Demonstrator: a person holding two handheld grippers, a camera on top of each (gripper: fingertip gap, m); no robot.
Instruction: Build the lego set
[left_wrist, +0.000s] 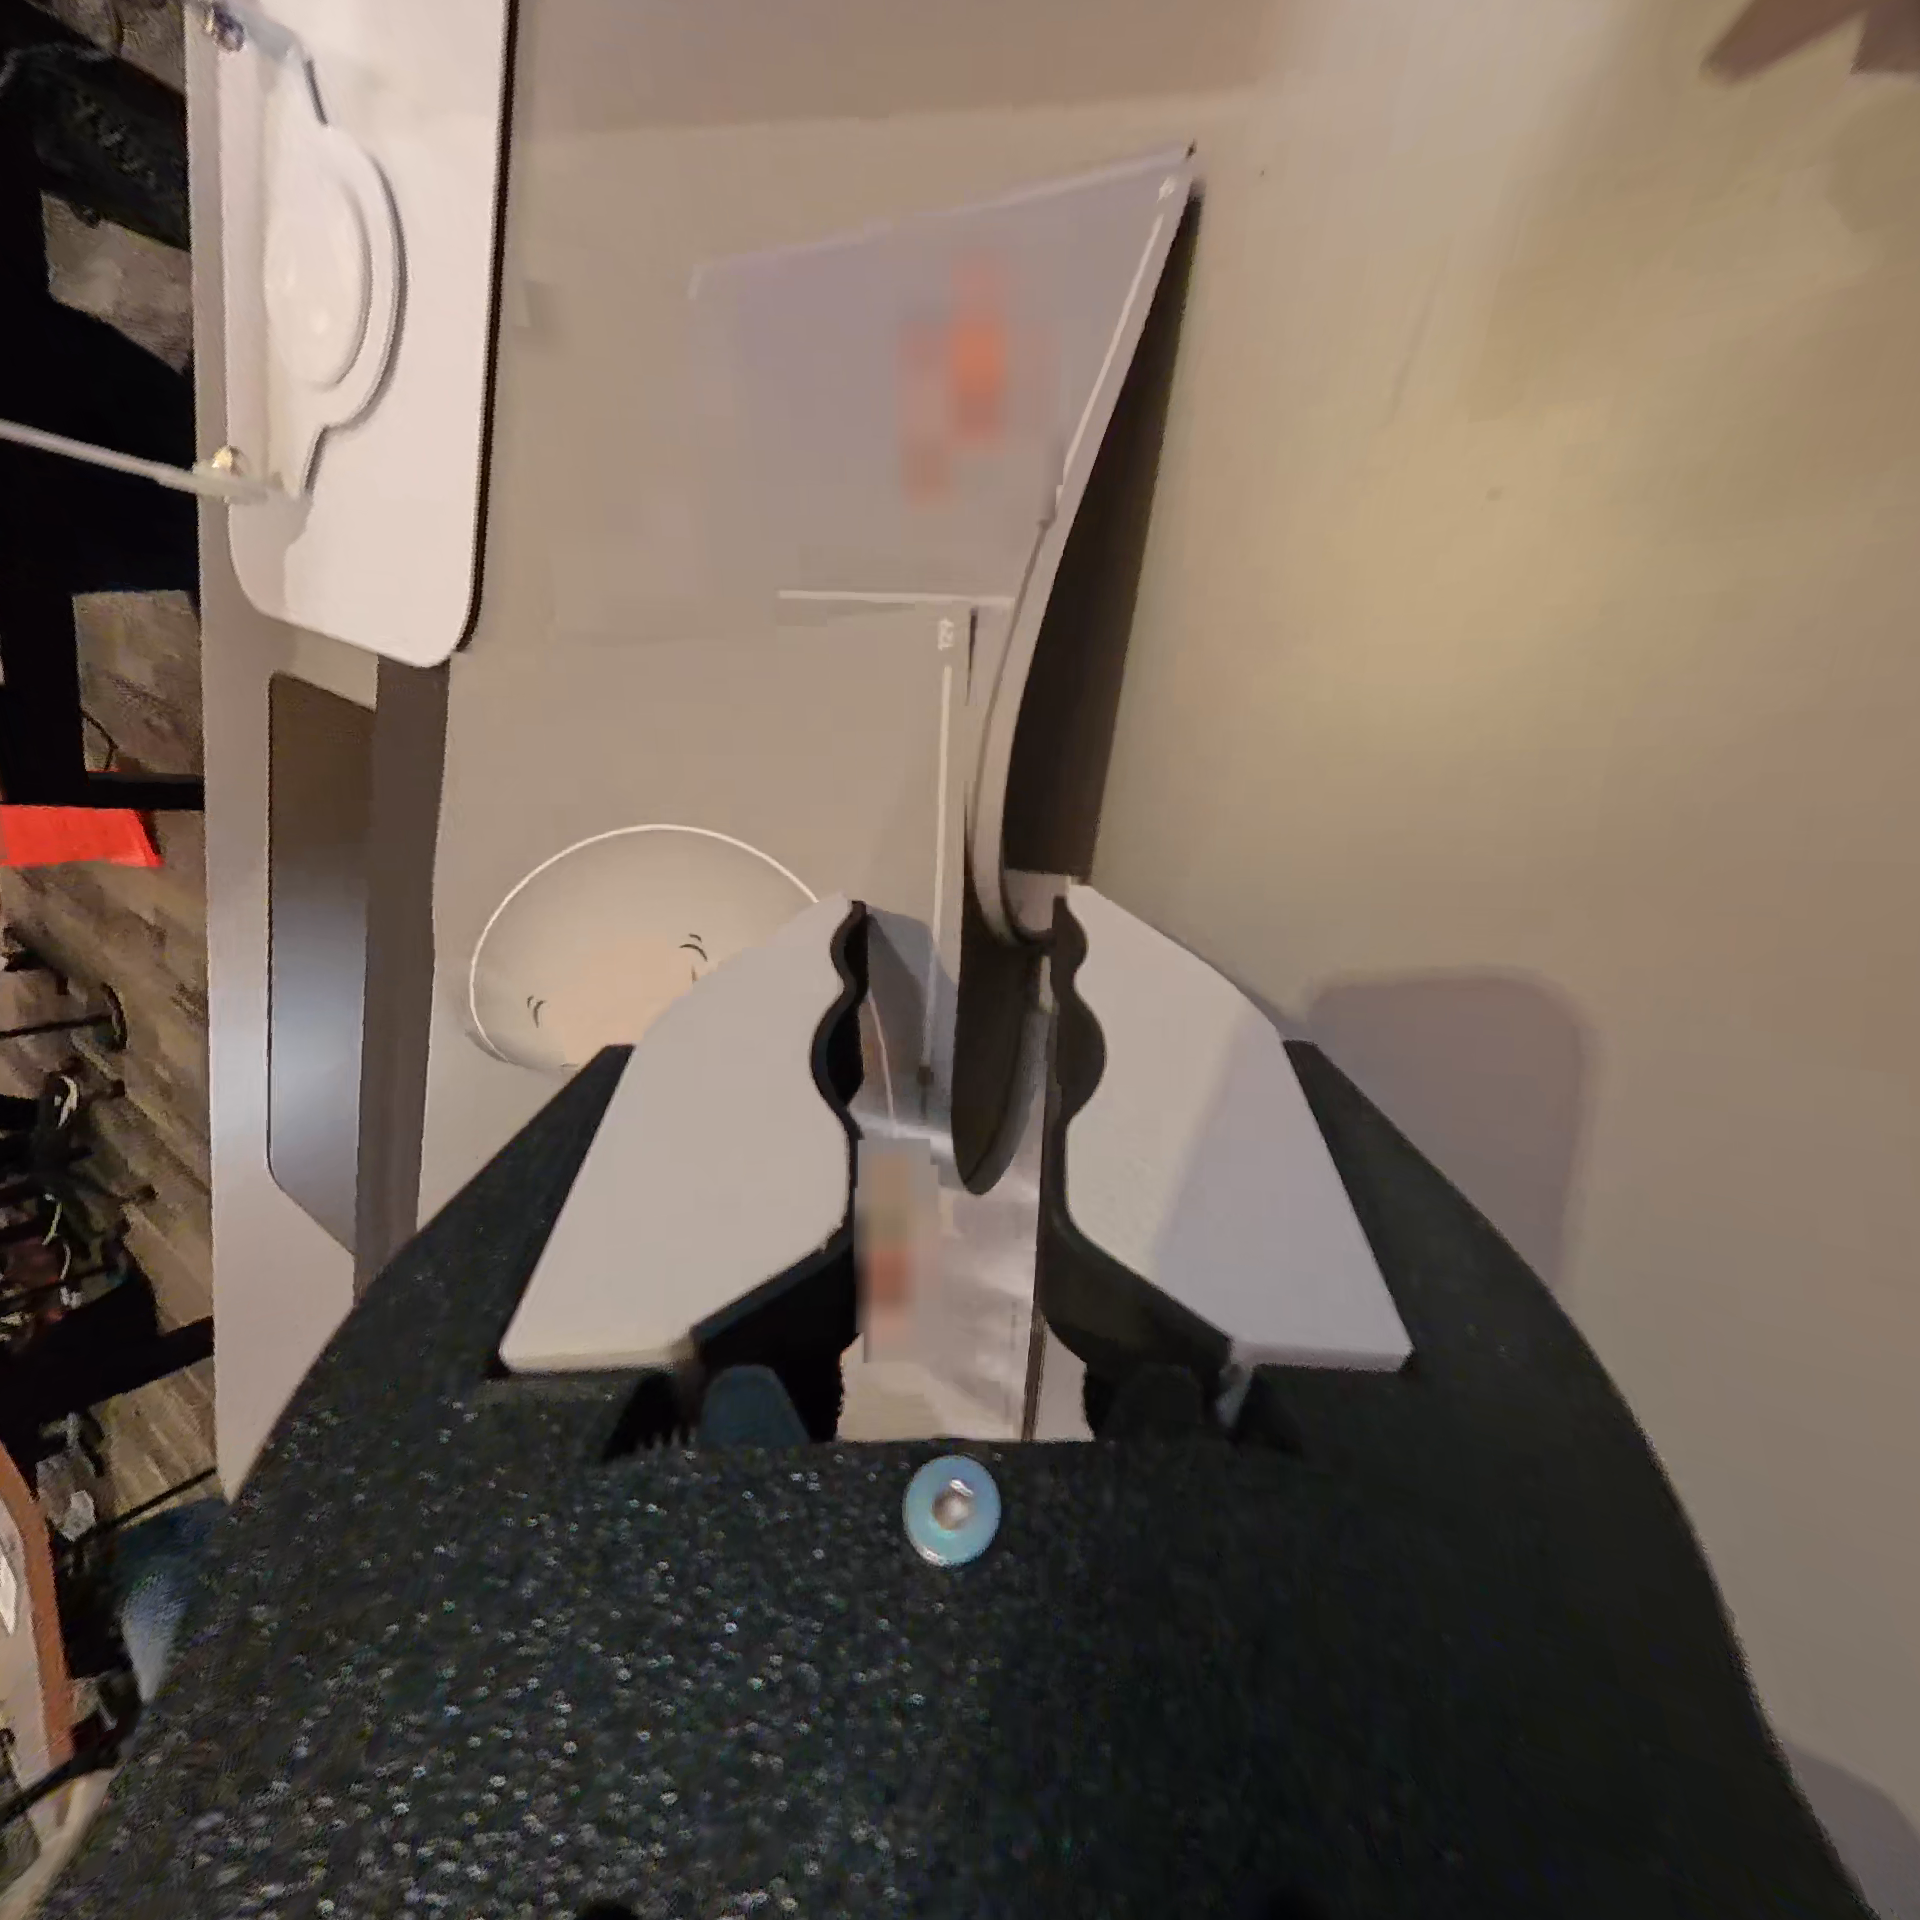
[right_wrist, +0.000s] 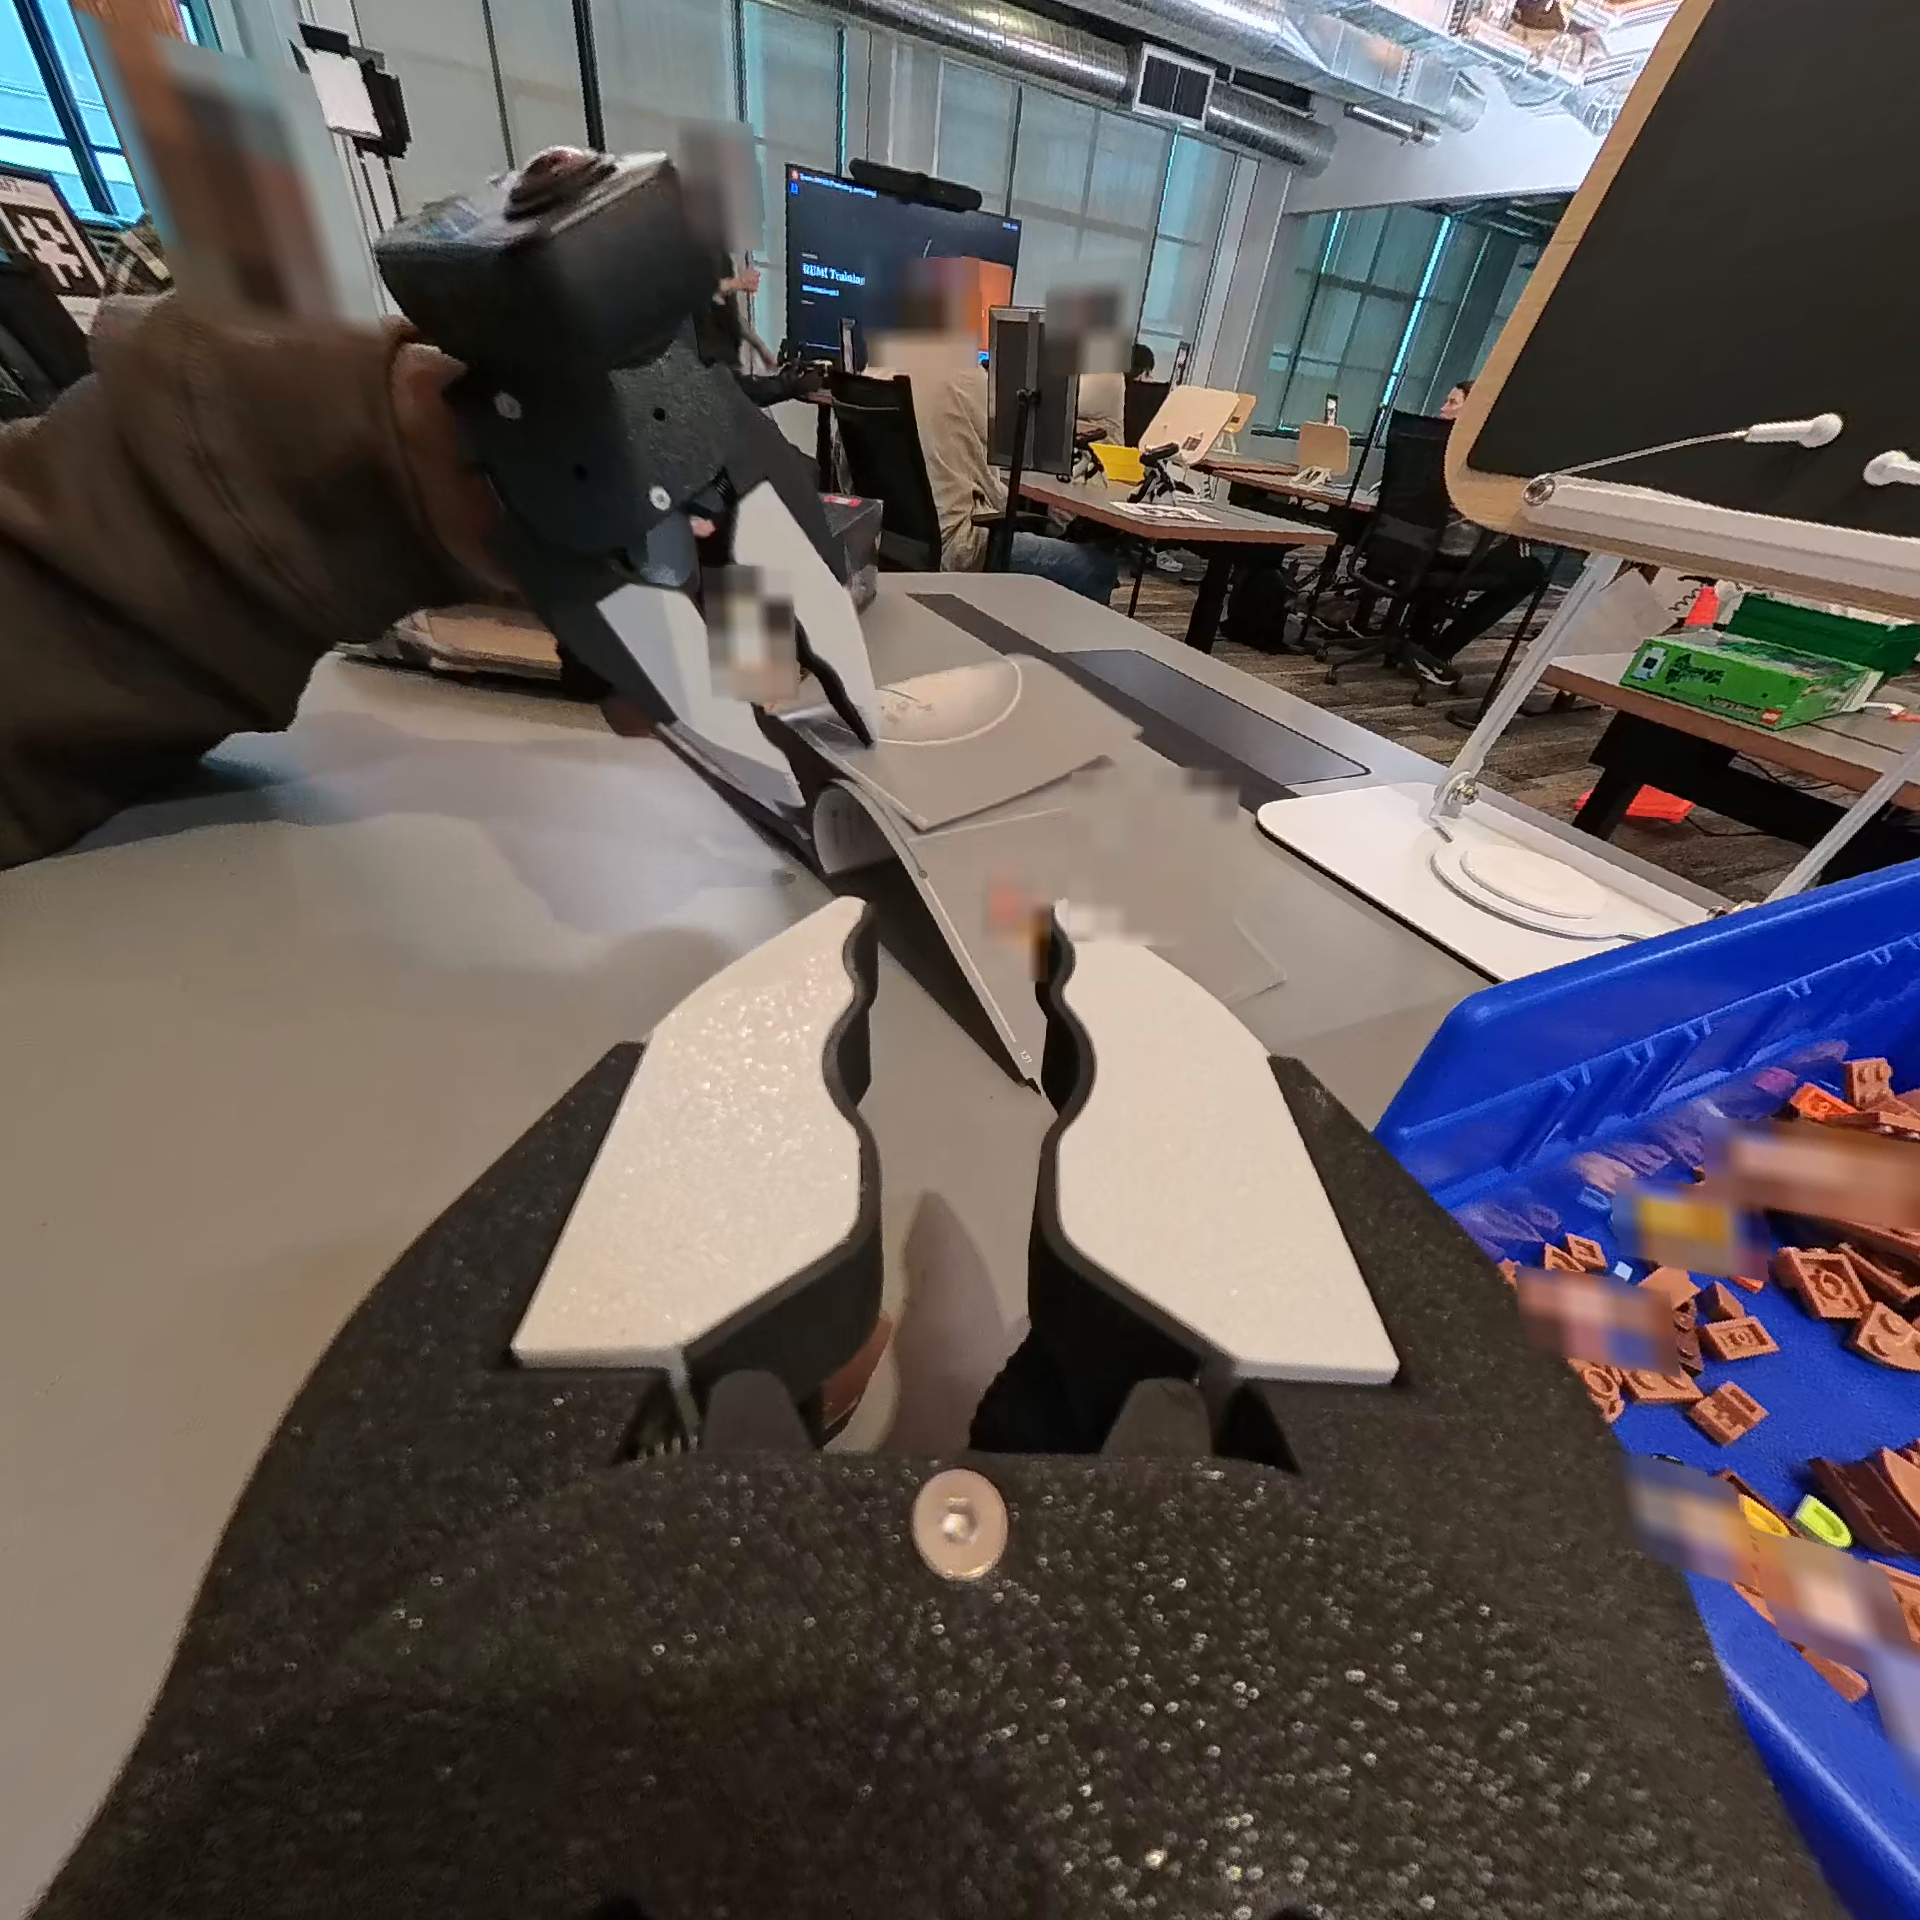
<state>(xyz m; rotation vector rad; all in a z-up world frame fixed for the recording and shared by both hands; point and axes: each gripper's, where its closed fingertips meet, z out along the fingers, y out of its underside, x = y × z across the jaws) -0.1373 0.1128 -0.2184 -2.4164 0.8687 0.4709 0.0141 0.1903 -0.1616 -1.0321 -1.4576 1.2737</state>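
An open instruction booklet (left_wrist: 883, 416) lies on the grey table (right_wrist: 312, 1039). One of its pages (left_wrist: 1049, 582) curls upright. My left gripper (left_wrist: 956, 914) is open, with the curled page standing between its fingers, close to the right one. In the right wrist view the left gripper (right_wrist: 758, 727) points down with a fingertip (right_wrist: 864, 736) touching the flat page. My right gripper (right_wrist: 956, 925) is open and low over the table. The lifted page's (right_wrist: 956, 956) corner sits between its fingers, next to the right one.
A blue bin (right_wrist: 1558, 997) holding many small brown lego pieces (right_wrist: 1829, 1288) stands at my right. A white stand base (right_wrist: 1382, 831) carrying a tilted dark board sits behind it, and also shows in the left wrist view (left_wrist: 416, 416). People sit at far tables. About 20 cm separates my left fingertips from my right.
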